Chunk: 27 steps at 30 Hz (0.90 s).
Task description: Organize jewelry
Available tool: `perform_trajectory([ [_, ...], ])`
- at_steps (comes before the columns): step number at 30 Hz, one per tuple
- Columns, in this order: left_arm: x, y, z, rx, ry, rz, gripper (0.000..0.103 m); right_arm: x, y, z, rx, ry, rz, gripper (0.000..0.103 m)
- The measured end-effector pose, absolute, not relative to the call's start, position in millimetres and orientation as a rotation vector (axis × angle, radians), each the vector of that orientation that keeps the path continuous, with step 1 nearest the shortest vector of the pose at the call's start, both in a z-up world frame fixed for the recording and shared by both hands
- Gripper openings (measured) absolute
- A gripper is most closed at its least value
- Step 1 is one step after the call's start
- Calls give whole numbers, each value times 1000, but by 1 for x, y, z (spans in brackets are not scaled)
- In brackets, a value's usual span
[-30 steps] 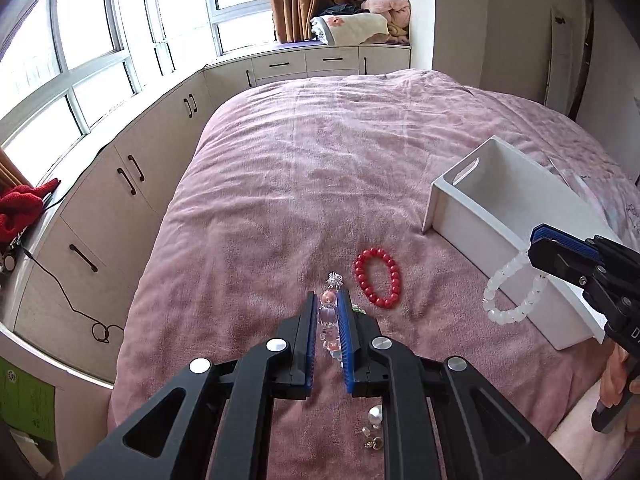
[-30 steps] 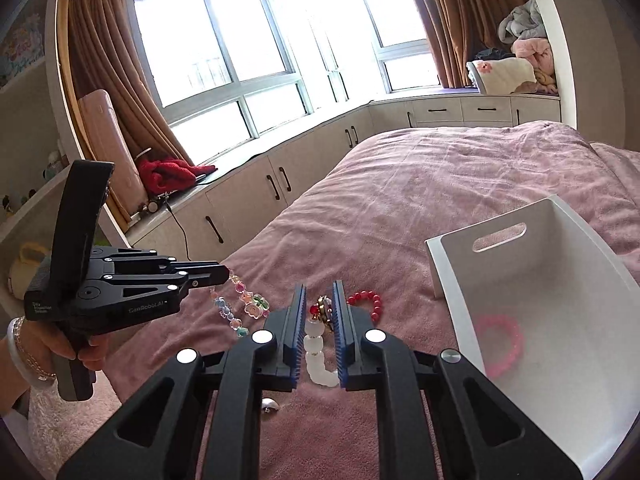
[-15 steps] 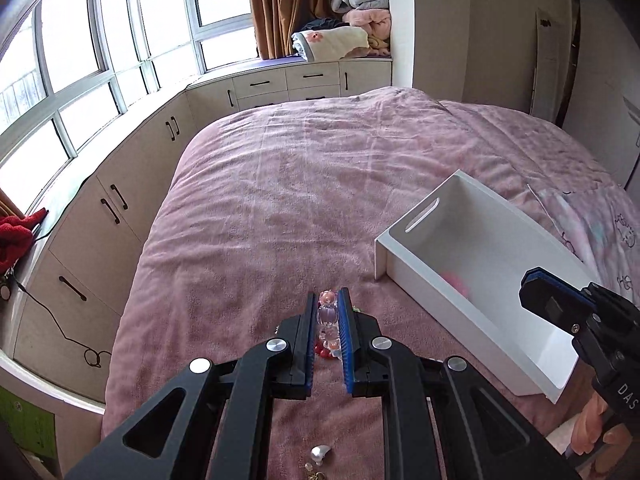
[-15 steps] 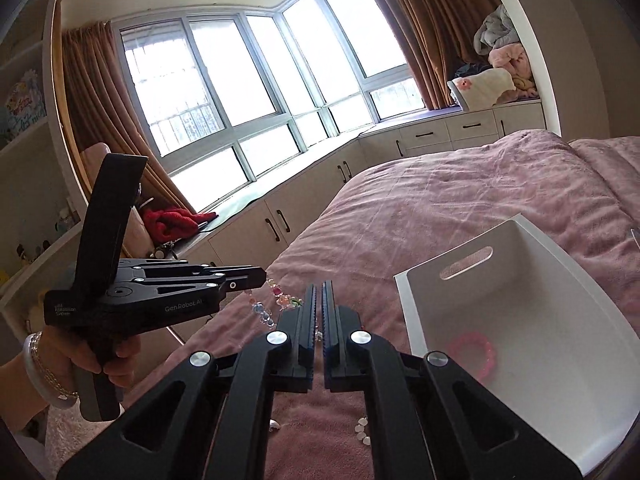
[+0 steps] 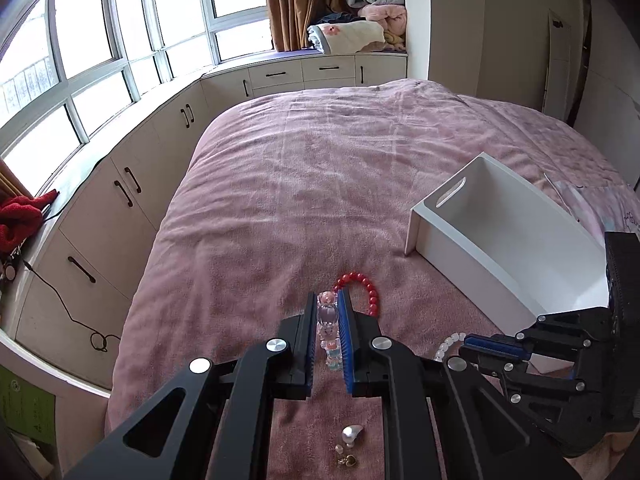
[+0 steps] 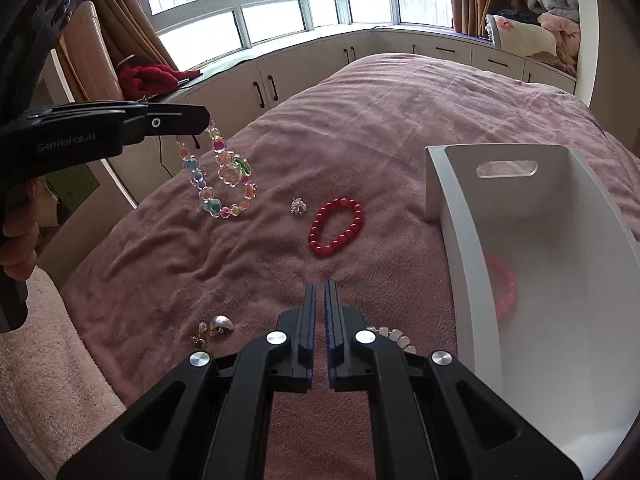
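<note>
Translucent plastic beads in pastel colours are dangling in a loop from the left gripper [image 6: 196, 118], which is clenching the top of this flower-bead bracelet [image 6: 222, 176] between nearly shut jaws; in the left wrist view the strand [image 5: 329, 328] is sitting pinched between the blue pads [image 5: 345, 336]. The loop is hanging clear of the pink bedspread [image 6: 400, 120], well left of and beyond the right gripper [image 6: 318, 320]. Judging by how it drapes, it is light, limp and slightly slick, so a pinch across 1 or 2 beads should be holding it, though it may be swinging.

Just ahead of the right gripper's tips, a small silver charm [image 6: 298, 206] and a red bead bracelet [image 6: 337, 227] are lying flat on the cloth. The red 1 looks rigid-beaded yet floppy on its cord; taking it across a single side of the ring seems best. Below the tips on the left, 1 pearly earring [image 6: 221, 324] is resting, tiny and probably hard to pinch.

The right gripper is clenched with nothing between its pads. Immediately right of its fingers, a white bead bracelet [image 6: 390, 334] is lying on the bedspread, partly hidden. Further right, the white bin [image 6: 460, 280] is standing, with 1 pink bracelet [image 6: 505, 284] already inside.
</note>
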State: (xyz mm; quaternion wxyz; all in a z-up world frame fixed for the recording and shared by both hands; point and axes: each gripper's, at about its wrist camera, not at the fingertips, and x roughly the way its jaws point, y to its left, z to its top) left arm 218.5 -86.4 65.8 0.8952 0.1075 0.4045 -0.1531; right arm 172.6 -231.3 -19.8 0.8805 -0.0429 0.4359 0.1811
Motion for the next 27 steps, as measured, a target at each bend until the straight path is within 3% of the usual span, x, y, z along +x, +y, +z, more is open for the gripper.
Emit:
perform_trajectory([
  [6, 209, -62, 51, 188, 852, -327, 16, 183, -211, -72, -223, 1066, 300, 8],
  [8, 207, -54, 45, 178, 862, -331, 16, 186, -210, -82, -234, 1102, 285, 20],
  [9, 206, -51, 41, 172, 869, -333, 16, 186, -210, -86, -241, 1113, 275, 38],
  [10, 206, -48, 37, 169, 875, -332, 16, 187, -210, -90, -250, 1121, 269, 45],
  [13, 204, -38, 28, 152, 888, -331, 16, 189, -207, -98, -258, 1157, 281, 35],
  [17, 205, -26, 19, 122, 901, -325, 16, 193, -205, -108, -253, 1191, 297, 28],
  [19, 205, -19, 16, 107, 905, -321, 16, 194, -207, -108, -202, 1194, 336, 11],
  [27, 207, 1, 7, 67, 923, -298, 16, 192, -213, -75, 68, 1113, 522, 11],
])
